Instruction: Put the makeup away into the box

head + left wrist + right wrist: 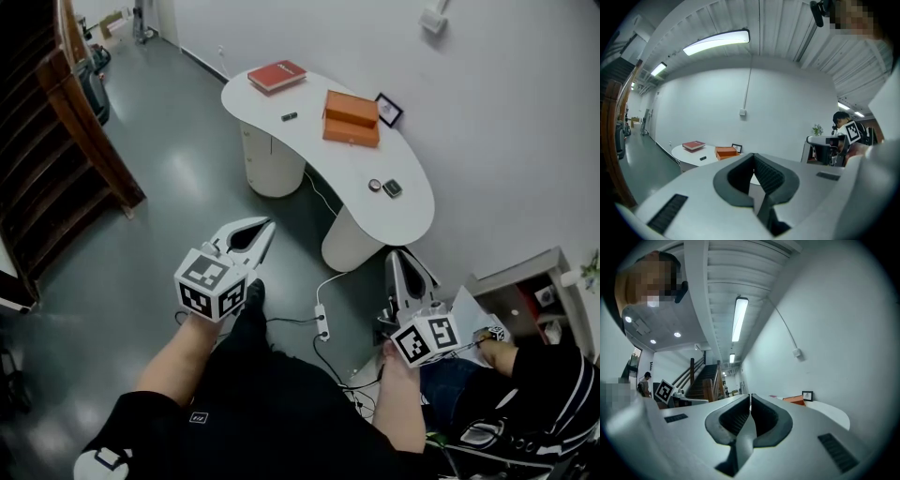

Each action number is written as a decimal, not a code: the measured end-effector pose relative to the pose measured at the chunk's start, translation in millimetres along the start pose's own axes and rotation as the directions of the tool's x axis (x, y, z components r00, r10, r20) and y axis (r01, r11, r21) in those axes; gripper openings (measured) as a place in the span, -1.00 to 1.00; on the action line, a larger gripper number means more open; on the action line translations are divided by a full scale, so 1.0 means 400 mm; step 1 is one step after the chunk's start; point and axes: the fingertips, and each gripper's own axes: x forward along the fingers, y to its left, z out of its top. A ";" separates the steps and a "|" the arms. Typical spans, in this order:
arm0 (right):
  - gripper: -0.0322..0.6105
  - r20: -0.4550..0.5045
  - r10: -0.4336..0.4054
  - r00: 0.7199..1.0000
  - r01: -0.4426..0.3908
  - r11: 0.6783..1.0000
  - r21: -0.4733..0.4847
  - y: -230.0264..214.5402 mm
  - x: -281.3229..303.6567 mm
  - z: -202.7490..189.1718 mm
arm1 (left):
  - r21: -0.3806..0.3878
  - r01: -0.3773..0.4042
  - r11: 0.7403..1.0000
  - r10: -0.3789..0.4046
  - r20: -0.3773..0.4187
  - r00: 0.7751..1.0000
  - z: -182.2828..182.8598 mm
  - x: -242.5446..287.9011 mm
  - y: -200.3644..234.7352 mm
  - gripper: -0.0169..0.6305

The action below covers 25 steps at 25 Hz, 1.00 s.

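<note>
An orange box (pixel 352 117) lies closed on the white curved table (pixel 328 159), far ahead of both grippers. Near the table's right end sit a round compact (pixel 375 186) and a dark square case (pixel 393 187). A small black item (pixel 290 116) lies toward the left end. My left gripper (pixel 269 223) hangs over the floor, shut and empty. My right gripper (pixel 394 255) is shut and empty too, near the table's right pedestal. The left gripper view shows shut jaws (pixel 753 154) pointing at the orange box (pixel 725 152). In the right gripper view the shut gripper (pixel 750 395) has the box (pixel 793 400) to its right.
A red book (pixel 277 75) and a small picture frame (pixel 389 110) are on the table. A power strip (pixel 322 322) with cables lies on the floor between my arms. A wooden staircase (pixel 84 122) rises at left. Another person (pixel 525 375) sits at lower right beside a shelf unit (pixel 534 286).
</note>
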 end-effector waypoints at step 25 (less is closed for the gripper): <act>-0.78 -0.101 -0.149 0.984 0.144 0.988 -0.051 -0.169 0.689 -0.017 | -0.022 0.179 0.984 -0.180 -0.043 0.983 0.116 0.444 0.567 -0.91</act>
